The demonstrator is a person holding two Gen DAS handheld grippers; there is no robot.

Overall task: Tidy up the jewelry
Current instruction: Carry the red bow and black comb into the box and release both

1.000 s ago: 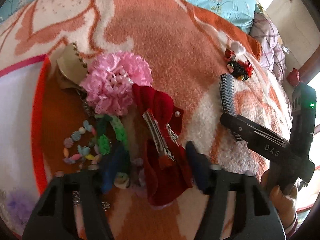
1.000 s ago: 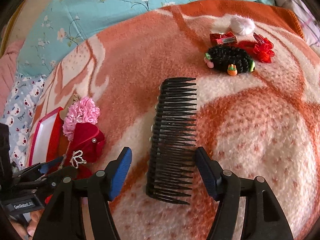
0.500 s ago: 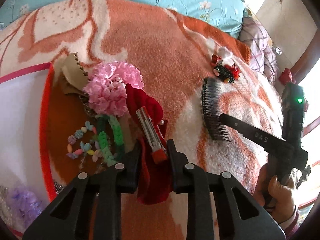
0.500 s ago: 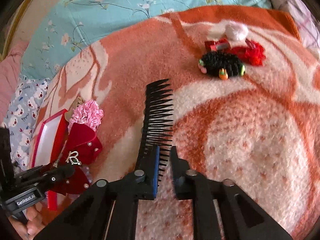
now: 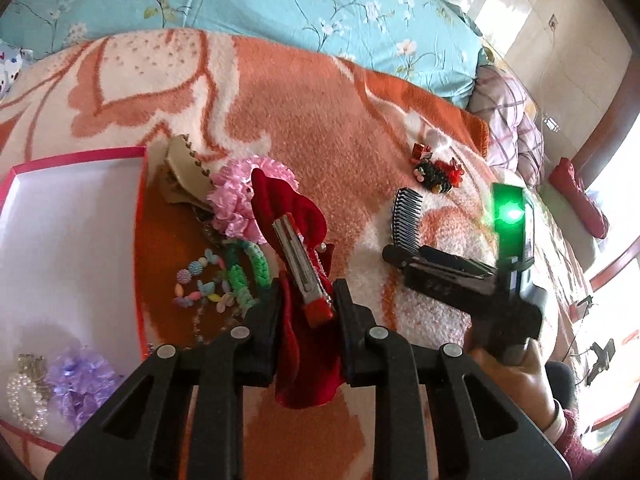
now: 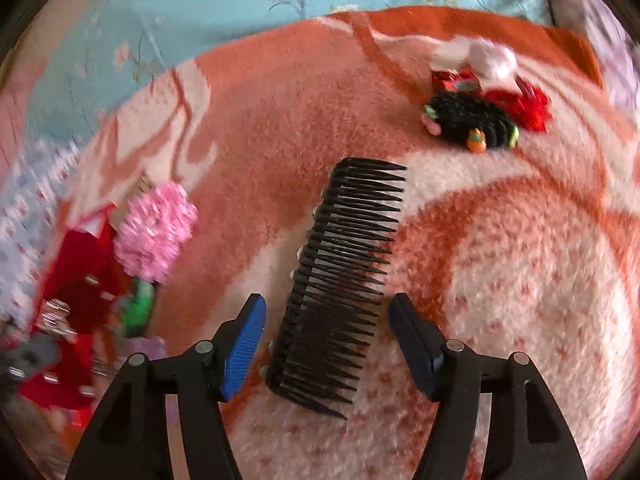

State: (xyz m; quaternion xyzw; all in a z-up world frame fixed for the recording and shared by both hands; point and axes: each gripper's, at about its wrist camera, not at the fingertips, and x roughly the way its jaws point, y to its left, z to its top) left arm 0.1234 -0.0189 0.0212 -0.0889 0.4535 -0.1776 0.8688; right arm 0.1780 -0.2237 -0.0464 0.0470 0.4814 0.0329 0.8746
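While my left gripper (image 5: 306,312) is clamped on the red velvet bow clip (image 5: 298,240), pinching mostly soft fabric beside its metal bar, I judge the bow could slide out or snag the pink ruffled flower (image 5: 240,204) and green braided band (image 5: 244,276) next to it, dragging them off the red-rimmed box lid (image 5: 140,240). Further right, my right gripper (image 6: 326,344) is opening its jaws around the black comb (image 6: 344,280), which lies loose on the blanket between the pads; closing off-centre could tip it or catch the teeth in the pile. That orange-and-cream fleece blanket (image 5: 320,120) is plush and uneven, over a blue floral sheet (image 5: 320,8); bright windows stand at far right.
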